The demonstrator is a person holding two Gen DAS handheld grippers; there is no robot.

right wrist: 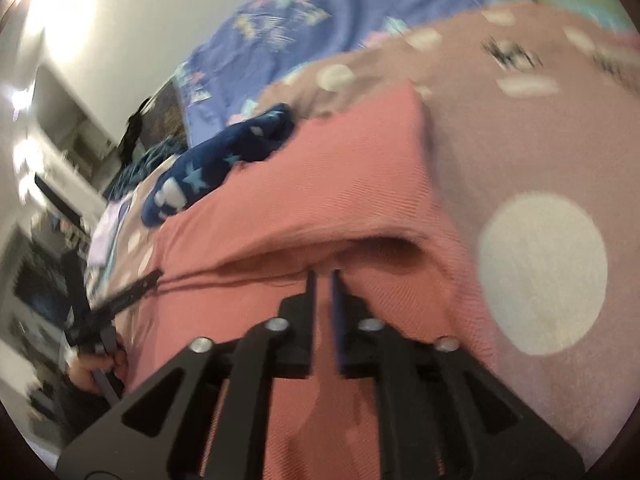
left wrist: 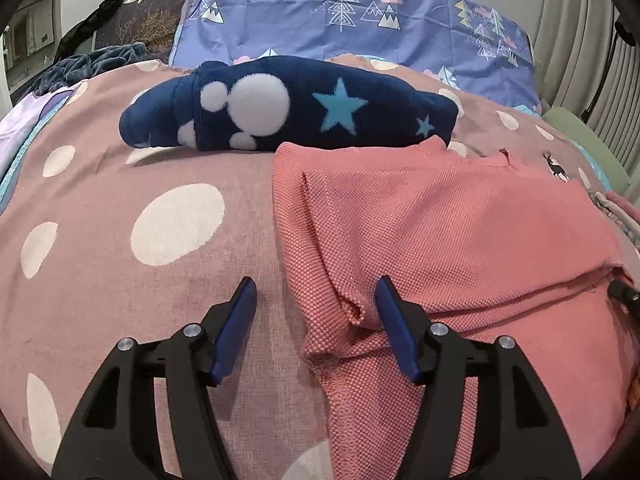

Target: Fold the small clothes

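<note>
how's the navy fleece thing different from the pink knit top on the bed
The navy fleece garment is fuzzy, with white circles and light blue stars; the pink knit top is a plain textured knit with a small deer emblem. The navy fleece garment sits bundled farther back, untouched; the pink knit top lies spread flatter, its sleeve edge between the open left gripper. Both rest on the polka-dot blanket.

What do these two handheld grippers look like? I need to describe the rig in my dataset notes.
Both match: the left gripper and right gripper have matte black frames with triangular cutouts and round silver bolt heads at the joints. Each finger carries a flat, dark blue pad. No cables or printed markings show. The right view is blurred; a bare hand shows at its left edge.
</note>
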